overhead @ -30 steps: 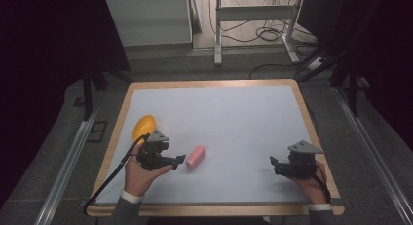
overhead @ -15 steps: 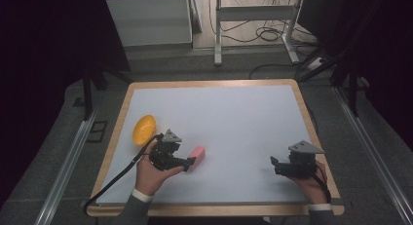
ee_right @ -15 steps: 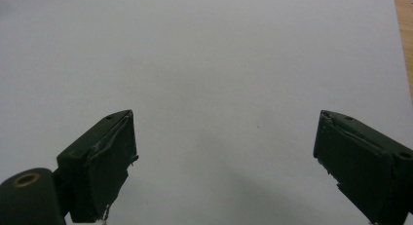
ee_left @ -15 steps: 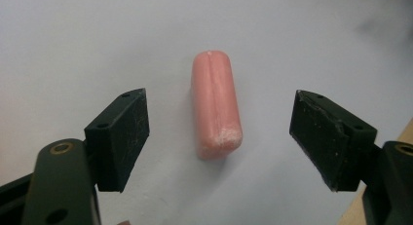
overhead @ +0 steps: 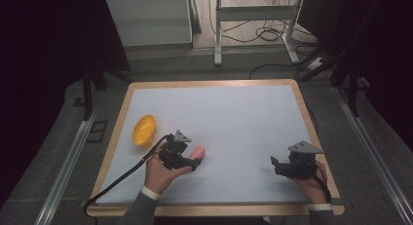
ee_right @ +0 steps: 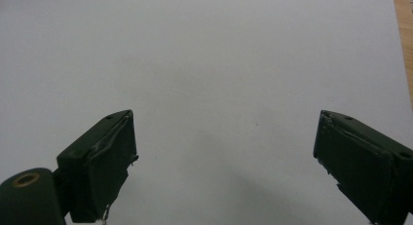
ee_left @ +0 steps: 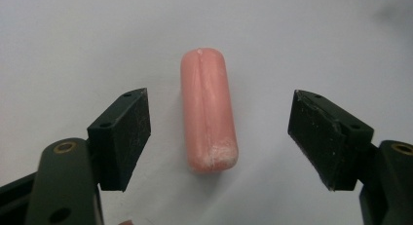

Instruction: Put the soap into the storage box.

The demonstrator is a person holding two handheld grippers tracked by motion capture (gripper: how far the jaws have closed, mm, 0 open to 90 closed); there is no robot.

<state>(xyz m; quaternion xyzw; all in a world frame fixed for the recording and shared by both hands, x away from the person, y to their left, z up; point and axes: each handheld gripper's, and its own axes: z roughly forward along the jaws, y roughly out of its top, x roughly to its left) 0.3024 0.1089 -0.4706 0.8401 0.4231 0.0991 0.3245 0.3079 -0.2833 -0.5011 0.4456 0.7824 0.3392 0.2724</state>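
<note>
The tabletop (overhead: 234, 113), white with a wooden rim, is seen from above. A yellow bowl (overhead: 144, 130) is set near its left edge. The right gripper (overhead: 278, 165) is held near the front right corner, its jaws spread wide over bare surface. The left gripper (overhead: 194, 162) is placed toward the front left, jaws spread on either side of the pink sausage (ee_left: 208, 110), which is touched by neither and lies flat between them.

left tool (overhead: 194, 162): black, brass pivot, black cable | right tool (overhead: 275, 165): grey plate | sleeves: grey, white cuffs
</note>
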